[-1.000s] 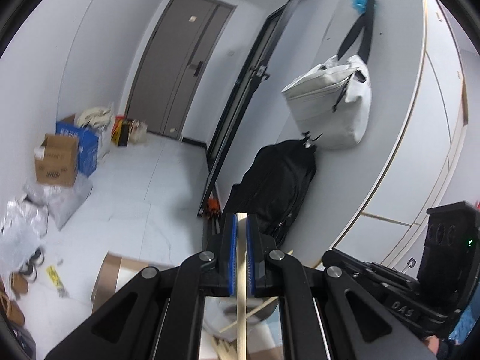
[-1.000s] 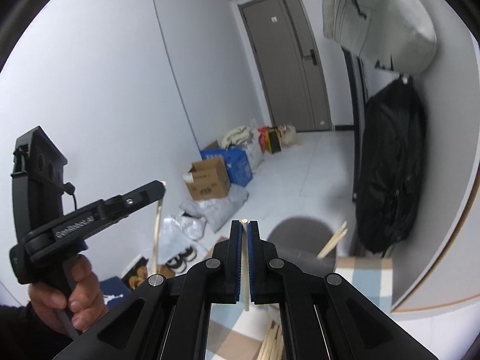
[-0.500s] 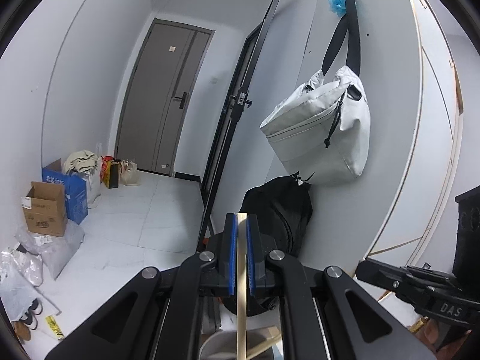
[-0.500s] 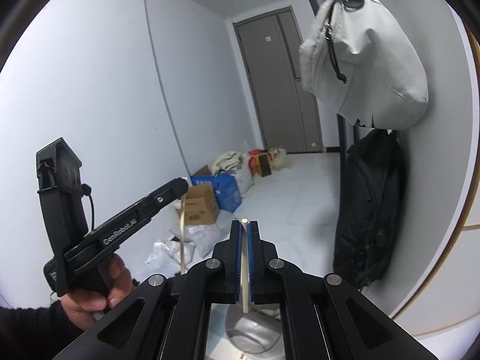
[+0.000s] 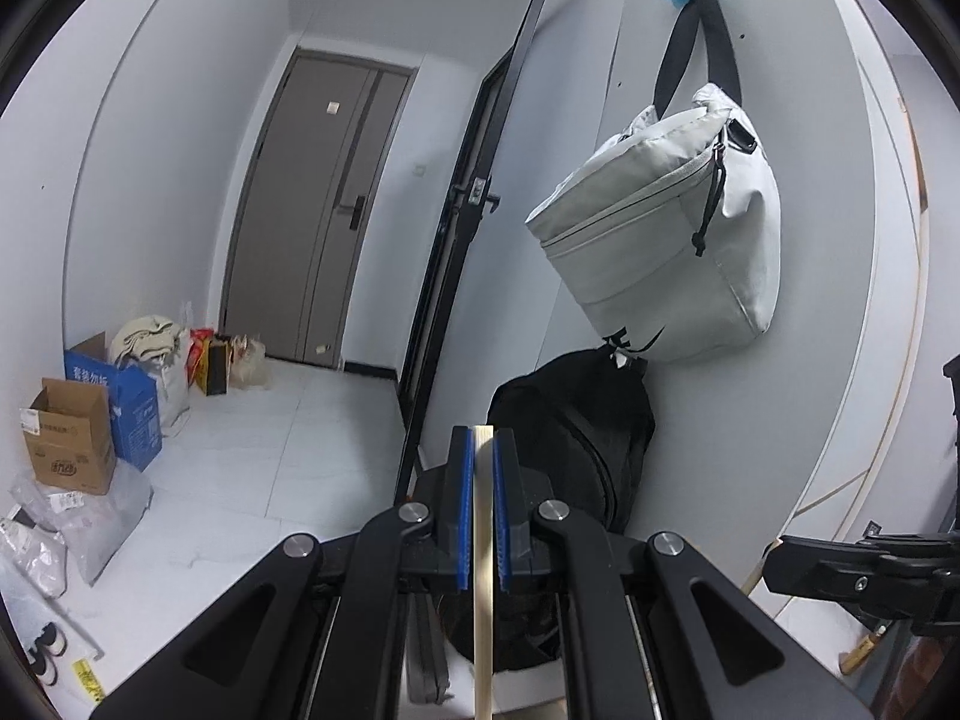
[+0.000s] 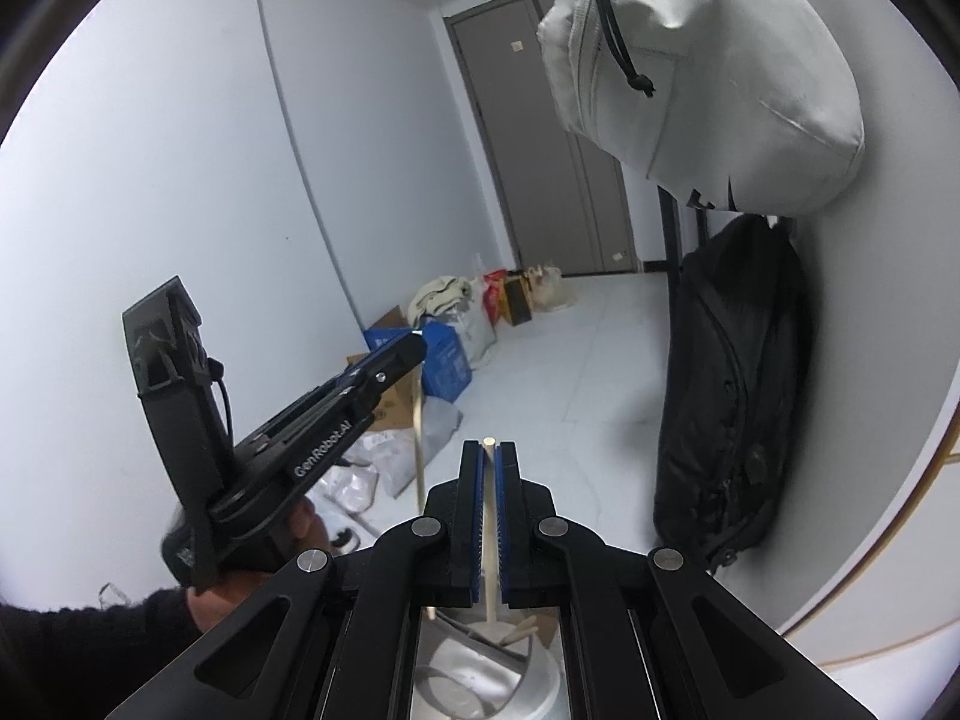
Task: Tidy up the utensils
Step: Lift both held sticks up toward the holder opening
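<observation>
Tongs, left [image 5: 483,510] nearly level, right [image 6: 490,516] angled downward; each clamping a chopstick [image 5: 483,600]

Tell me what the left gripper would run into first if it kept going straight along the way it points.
Most likely the black backpack leaning against the grey wall, dead ahead of the left gripper, shut on a wooden chopstick. Depth is unclear; nothing nearer shows.

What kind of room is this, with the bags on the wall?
Probably a home's entrance hallway. A grey door closes the far end, a pale bag hangs on the wall above a black backpack, and cardboard boxes sit along the tiled floor.
</observation>
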A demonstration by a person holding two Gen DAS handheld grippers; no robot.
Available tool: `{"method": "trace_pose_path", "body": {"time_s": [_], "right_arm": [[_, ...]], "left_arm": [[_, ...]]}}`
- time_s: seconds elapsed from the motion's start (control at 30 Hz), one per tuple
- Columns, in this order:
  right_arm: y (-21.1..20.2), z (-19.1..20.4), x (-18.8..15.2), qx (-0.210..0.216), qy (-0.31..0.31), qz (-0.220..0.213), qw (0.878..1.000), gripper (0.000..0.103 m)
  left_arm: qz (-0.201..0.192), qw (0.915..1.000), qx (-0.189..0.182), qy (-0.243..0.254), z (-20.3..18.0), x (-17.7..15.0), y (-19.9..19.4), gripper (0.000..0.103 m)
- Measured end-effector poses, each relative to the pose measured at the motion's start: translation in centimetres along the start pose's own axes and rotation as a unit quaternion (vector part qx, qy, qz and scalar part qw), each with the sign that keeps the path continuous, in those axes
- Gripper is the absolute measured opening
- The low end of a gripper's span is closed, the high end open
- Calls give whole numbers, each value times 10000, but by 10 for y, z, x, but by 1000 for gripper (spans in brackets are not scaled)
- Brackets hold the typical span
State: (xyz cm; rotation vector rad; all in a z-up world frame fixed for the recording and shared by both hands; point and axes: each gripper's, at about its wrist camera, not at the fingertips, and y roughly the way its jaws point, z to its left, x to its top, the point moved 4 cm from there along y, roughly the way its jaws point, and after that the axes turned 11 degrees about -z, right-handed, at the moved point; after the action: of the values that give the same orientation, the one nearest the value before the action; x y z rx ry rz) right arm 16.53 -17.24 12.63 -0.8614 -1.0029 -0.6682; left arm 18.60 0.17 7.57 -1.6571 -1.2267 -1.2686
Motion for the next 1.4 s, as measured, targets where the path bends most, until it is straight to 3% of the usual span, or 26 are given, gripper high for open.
{"method": "trace_pose_path", "body": {"time_s": [0.23, 0.63, 0.77, 1.13, 1.4], "right_arm": [[-1, 5, -3, -53, -190, -98, 9998, 3], [12, 1, -18, -13, -16, 165, 9999, 3], [15, 0, -21, -7, 6, 205, 9998, 3], [25, -4, -37, -16, 98, 466, 9989, 3], [27, -21, -52, -81, 650, 494, 9966, 3]], "left_arm": [[-264, 9991, -69, 318, -13, -8, -2, 2], [-332, 9993, 98, 164, -3, -17, -1, 2], [-308, 9993, -16, 214, -7, -18, 3, 2], [254, 9987, -447, -28, -8, -34, 1, 2], [937, 9908, -853, -470, -1, -35, -5, 2]]}}
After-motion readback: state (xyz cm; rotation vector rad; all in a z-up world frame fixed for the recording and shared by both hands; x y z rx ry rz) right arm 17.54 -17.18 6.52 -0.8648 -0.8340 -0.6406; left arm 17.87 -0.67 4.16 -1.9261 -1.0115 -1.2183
